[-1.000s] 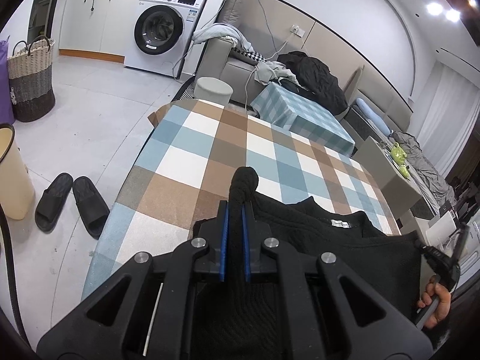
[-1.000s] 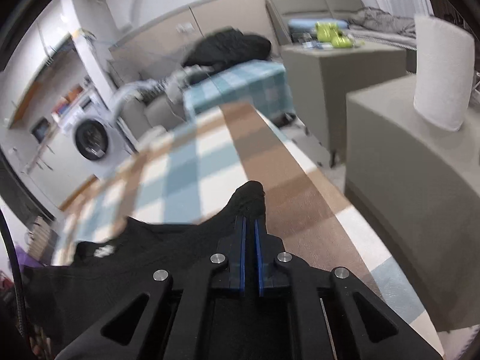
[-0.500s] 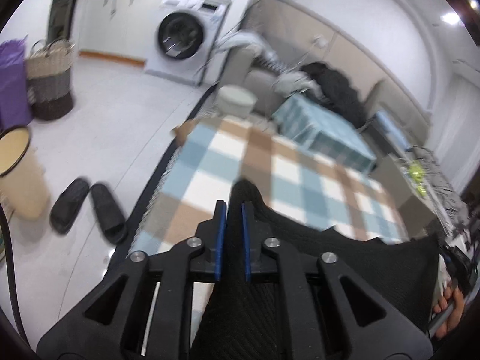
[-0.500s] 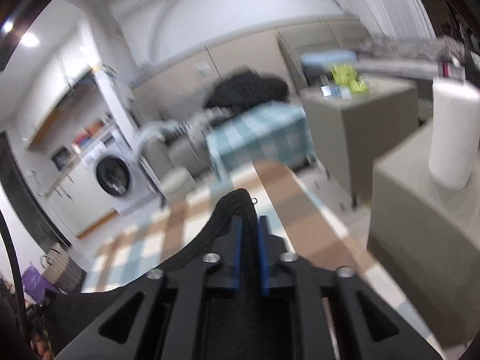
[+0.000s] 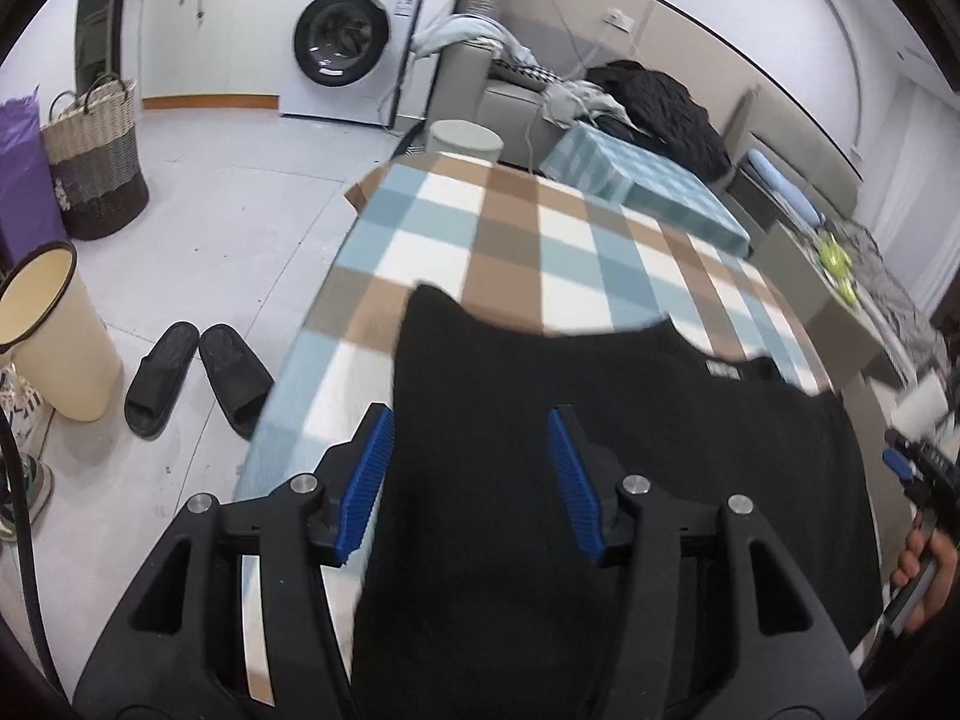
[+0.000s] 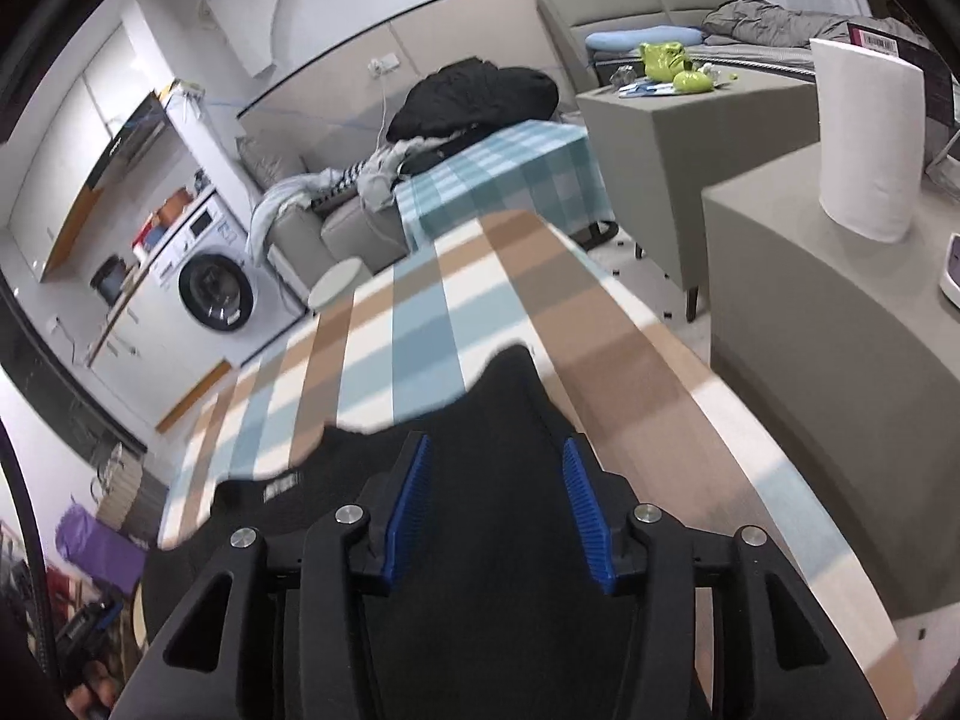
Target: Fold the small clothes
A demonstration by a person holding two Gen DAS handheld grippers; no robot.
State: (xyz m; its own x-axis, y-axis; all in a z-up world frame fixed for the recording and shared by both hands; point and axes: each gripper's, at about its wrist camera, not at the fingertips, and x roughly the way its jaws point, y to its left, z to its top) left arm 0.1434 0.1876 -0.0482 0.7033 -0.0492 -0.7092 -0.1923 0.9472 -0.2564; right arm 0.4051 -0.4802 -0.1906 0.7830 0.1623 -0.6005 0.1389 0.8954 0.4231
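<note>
A small black knit garment (image 5: 600,450) lies spread on the checked table (image 5: 510,240), its white neck label (image 5: 723,367) facing up. My left gripper (image 5: 474,480) is open above the garment's left part, blue pads wide apart. My right gripper (image 6: 498,510) is open above the garment (image 6: 492,420) near its right corner, by the table's right edge (image 6: 690,408). Neither holds the cloth. The right gripper also shows at the right edge of the left wrist view (image 5: 918,474).
Slippers (image 5: 198,372), a cream bin (image 5: 54,336) and a woven basket (image 5: 96,162) stand on the floor at left. A washing machine (image 5: 345,36) and sofa with clothes (image 5: 654,102) are at the back. Grey cabinets with a paper roll (image 6: 864,138) stand at right.
Both grippers have opened and let go of the black garment, which now lies flat on the table. Before, each was shut on a bunched corner and lifting it.
</note>
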